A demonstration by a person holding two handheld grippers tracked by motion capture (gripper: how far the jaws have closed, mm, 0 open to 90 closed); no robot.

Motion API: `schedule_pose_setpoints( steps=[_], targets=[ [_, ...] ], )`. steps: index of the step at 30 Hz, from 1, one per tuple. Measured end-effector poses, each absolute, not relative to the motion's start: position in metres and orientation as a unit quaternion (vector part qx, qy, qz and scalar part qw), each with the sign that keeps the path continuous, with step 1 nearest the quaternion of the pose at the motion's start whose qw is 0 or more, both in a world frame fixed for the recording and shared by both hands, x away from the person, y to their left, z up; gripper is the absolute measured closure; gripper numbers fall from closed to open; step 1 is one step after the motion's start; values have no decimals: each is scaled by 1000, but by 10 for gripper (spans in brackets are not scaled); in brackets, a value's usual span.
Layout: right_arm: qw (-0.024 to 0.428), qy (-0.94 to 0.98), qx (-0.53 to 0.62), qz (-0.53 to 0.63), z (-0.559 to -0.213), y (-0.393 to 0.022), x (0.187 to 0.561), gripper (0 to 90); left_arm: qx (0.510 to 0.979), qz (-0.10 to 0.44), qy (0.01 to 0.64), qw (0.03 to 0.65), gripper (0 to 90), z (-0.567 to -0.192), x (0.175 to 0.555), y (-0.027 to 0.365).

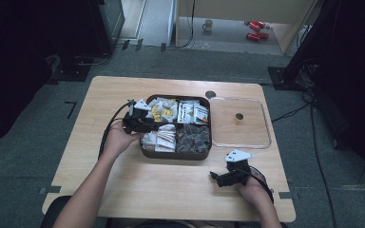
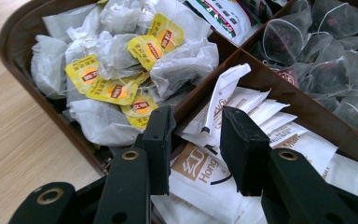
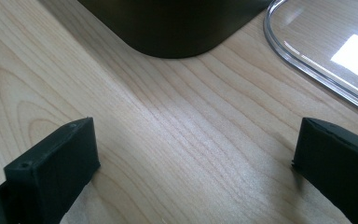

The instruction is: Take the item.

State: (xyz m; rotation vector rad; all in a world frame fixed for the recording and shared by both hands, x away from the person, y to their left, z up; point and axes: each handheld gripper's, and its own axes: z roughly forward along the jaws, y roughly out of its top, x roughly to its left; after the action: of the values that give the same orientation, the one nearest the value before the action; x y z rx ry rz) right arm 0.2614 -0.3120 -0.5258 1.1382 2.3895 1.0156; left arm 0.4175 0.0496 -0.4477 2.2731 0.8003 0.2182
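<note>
Left gripper view: left gripper (image 2: 195,140) sits low over the near-left compartment of the brown tray (image 2: 14,42), jaws part-way apart, nothing pinched yet.
Between jaws: upturned end of a white sachet (image 2: 226,88) rises just ahead of the tips, a little toward the right jaw; the flat sachets (image 2: 205,179) with brown print lie right under the jaws.
Key relation: the sachet is straight ahead and slightly below; its long axis runs away from the gripper, roughly in line with the jaws, so my read is that closing would pinch across its thin face. Judgement only.
Look of sachet: white paper, creased, one end curled up, overlapping several like it. Light and slippery, likely to drag a neighbour.
Left of jaws: yellow-tagged teabags (image 2: 121,70) in crumpled white paper, in the next compartment, behind a divider wall that touches the left jaw's side.
Ahead right: clear mesh bags (image 2: 326,56) with dark contents, well past the sachets.
Nearer hand: left by far; in the high view the left gripper (image 1: 135,116) is at the tray's (image 1: 176,154) left edge.
Right gripper: right gripper (image 1: 228,176) rests on the table (image 1: 138,190), well apart from the tray, jaws wide apart and holding nothing; in the right gripper view bare wood shows between the jaws (image 3: 193,154).
Beyond right gripper: tray corner ahead, clear lid (image 1: 240,122) ahead right, lying flat beside the tray.
Task state: none stated; looks like a sachet pick about to start.
</note>
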Motion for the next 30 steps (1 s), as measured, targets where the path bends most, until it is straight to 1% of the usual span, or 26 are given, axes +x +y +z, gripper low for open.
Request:
schedule_pose_setpoints(
  steps=[3, 7, 14, 20, 30],
  targets=[
    [152, 833, 398, 355, -526, -312, 261, 0, 880, 90, 305, 352, 687, -451, 419, 46],
    [153, 834, 394, 354, -526, -312, 260, 0, 882, 83, 305, 351, 690, -456, 422, 42],
    [151, 834, 394, 355, -526, -312, 258, 0, 885, 87, 302, 344, 701, -461, 424, 37],
    [151, 836, 390, 355, -526, -313, 255, 0, 894, 68, 291, 334, 715, -460, 429, 29],
    [149, 839, 385, 356, -526, -313, 251, 0, 911, 76, 266, 305, 778, -468, 428, 18]
  ],
)
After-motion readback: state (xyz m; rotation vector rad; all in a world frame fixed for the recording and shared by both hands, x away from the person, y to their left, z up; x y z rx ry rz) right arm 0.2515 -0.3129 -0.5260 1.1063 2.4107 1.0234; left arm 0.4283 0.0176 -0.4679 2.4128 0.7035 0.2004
